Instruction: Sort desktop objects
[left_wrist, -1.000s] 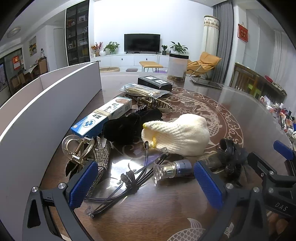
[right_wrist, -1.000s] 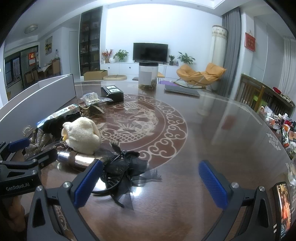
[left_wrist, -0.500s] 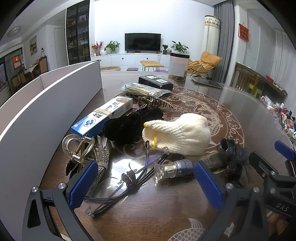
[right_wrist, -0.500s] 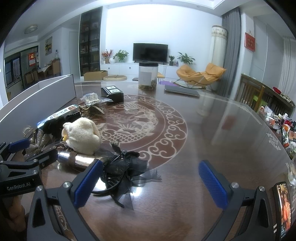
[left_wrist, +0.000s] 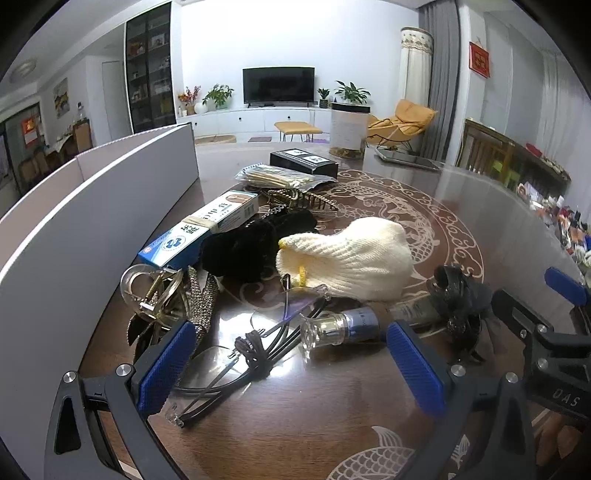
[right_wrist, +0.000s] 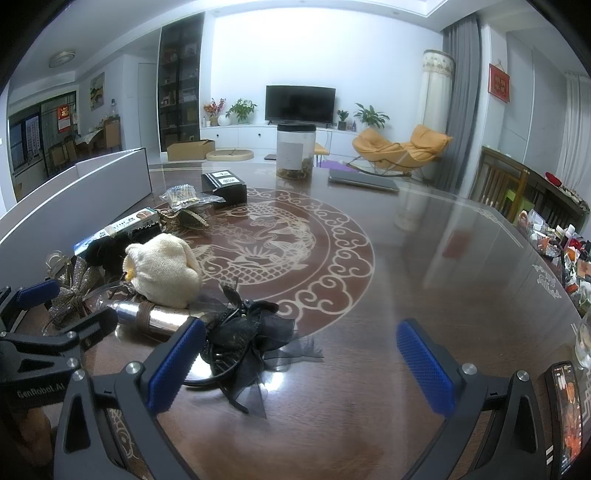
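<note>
A pile of small objects lies on the dark table: a cream knit glove, a black velvet pouch, a blue-and-white box, clear glasses with a black cord, a small glass bottle, a clear hair clip and a black lace hair clip. My left gripper is open and empty, just in front of the glasses and bottle. My right gripper is open and empty; the black lace clip lies by its left finger.
A white divider board stands along the left. Farther back lie a black box, a clear bag of sticks and a gold hair claw. A jar and laptop stand at the far side; a phone lies at right.
The left wrist view has shifted very slightly; the objects have not moved. Both grippers stay open and nearly still.
</note>
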